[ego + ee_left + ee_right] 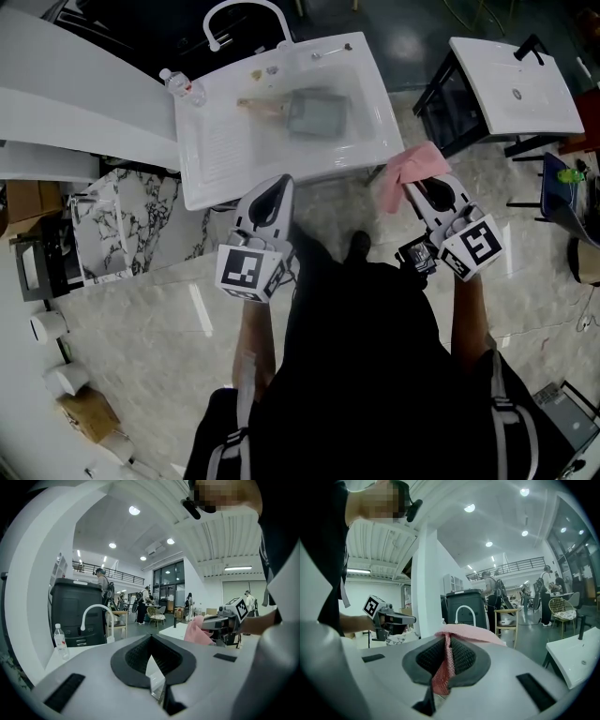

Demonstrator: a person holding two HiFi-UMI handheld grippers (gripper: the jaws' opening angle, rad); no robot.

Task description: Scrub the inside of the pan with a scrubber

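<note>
Right tool [446, 654] pinching scrubber [468, 631], pan [319, 113] perhaps submerged

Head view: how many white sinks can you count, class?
2. One sink is at top centre, with the pan in its basin; the other sink stands at the upper right. More may lie outside the frame.

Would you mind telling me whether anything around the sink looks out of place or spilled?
Nothing stands out: the pan sits in the sink basin, the water bottle stands upright on its corner, and the right gripper is shut on the pink scrubber.
</note>
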